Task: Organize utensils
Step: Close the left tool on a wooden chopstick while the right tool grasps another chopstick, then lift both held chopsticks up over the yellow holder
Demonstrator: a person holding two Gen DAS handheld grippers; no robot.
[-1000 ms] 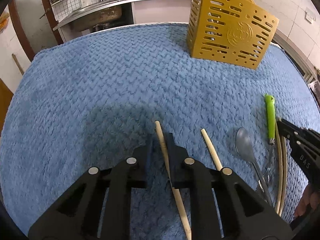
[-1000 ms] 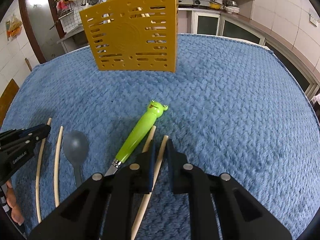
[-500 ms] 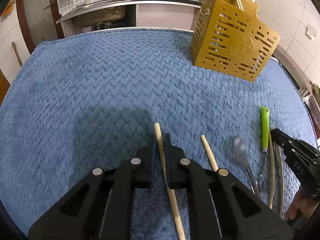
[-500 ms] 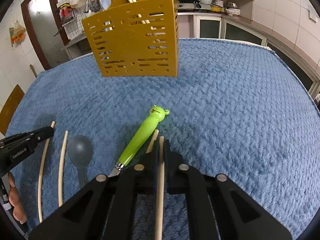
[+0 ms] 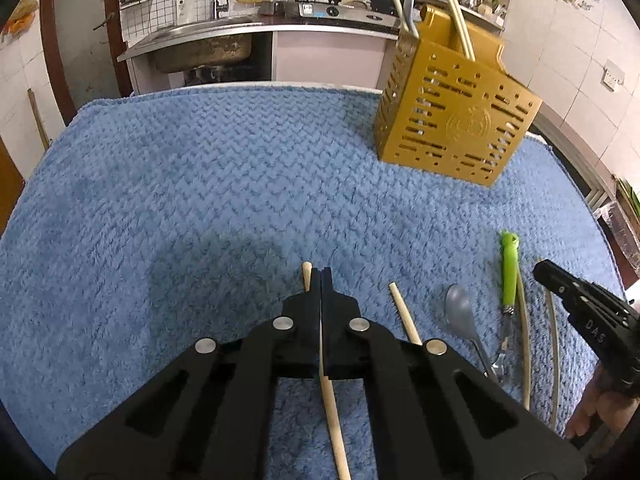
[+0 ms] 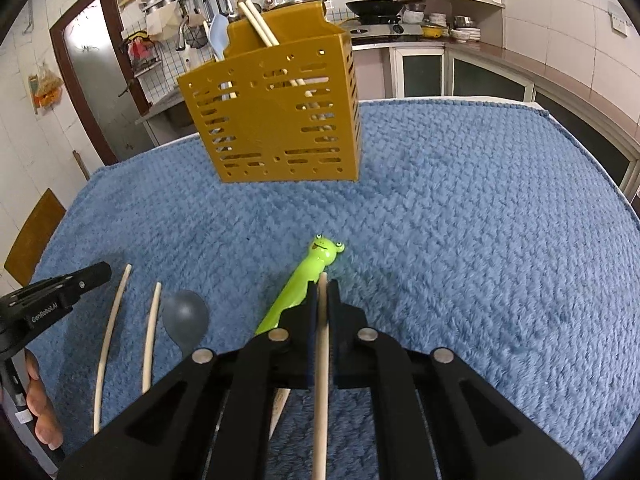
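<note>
A: Left wrist view first: the left tongs point(image 5: 321, 276) are clamped on a wooden chopstick point(image 5: 330, 400) whose tip pokes out just past the fingers.

B: And on the right wrist view the right tongs point(image 6: 322, 286) are pressed together on another chopstick point(image 6: 321, 380), held along the fingers above the blue towel point(image 6: 480, 240) that covers the worktop.

A: Just beside my tongs lies a loose chopstick point(image 5: 404, 314), then a grey spoon point(image 5: 460, 312), then the green frog-handled utensil point(image 5: 509, 272).

B: That frog handle point(image 6: 316, 268) sits partly under my tongs. One more chopstick end point(image 6: 280, 408) shows beneath them, touching the towel.

A: Farther back, the yellow slotted utensil holder point(image 5: 456, 120) stands upright on the towel, well apart from the loose pieces.

B: Chopsticks point(image 6: 260, 24) and a pale blue spoon point(image 6: 219, 32) stick out of its top.
</note>
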